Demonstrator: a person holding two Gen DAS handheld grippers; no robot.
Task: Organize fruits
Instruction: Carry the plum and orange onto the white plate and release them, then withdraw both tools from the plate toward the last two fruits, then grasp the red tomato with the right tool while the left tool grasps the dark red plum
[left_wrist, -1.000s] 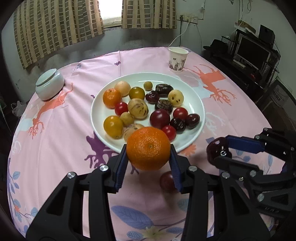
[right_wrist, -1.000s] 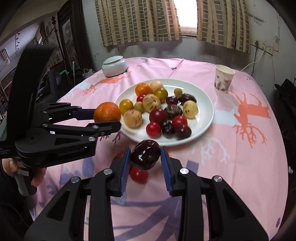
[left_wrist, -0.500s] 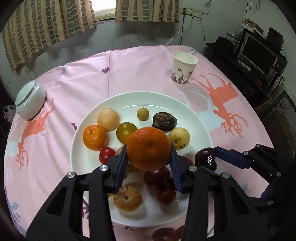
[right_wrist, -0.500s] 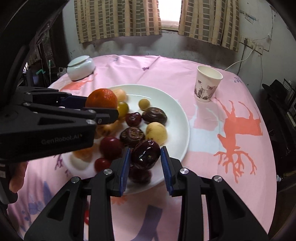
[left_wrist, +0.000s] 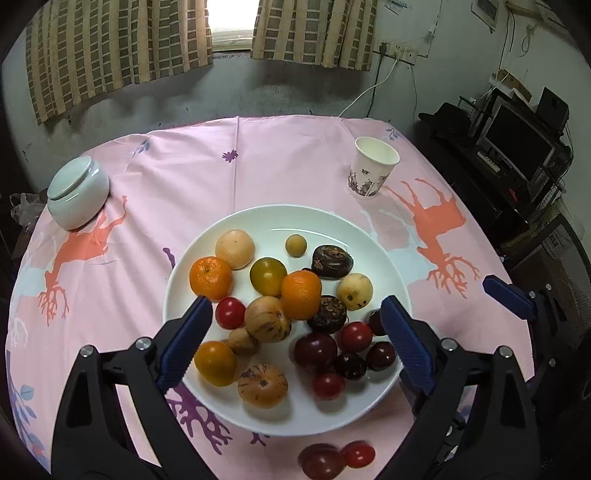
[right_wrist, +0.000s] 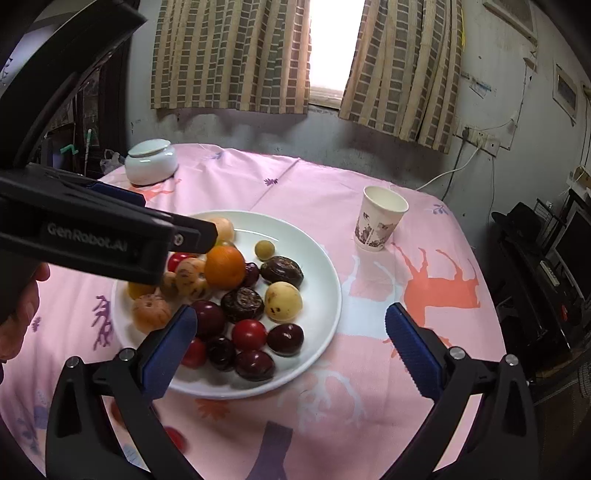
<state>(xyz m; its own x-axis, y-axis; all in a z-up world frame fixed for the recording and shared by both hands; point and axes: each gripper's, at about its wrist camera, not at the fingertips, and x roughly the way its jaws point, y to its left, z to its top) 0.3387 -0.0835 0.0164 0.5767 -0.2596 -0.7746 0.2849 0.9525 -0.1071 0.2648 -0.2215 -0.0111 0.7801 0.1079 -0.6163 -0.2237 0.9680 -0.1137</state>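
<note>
left gripper (left_wrist: 295, 336) opening, empty | right gripper (right_wrist: 291, 339) opening, empty | label "genrobot.ai" (right_wrist: 86, 236)

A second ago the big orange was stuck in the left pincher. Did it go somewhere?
Yes. The big orange left the opening left gripper and now sits on the white plate, among the other fruit.

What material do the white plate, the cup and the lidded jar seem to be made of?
The plate looks like glazed ceramic: smooth, white, with a bright glare line. The cup looks like paper: matte, thin rolled rim, printed pattern. The jar seems glazed ceramic or porcelain: pale, glossy, soft highlights, though the pictures cannot settle which.
</note>
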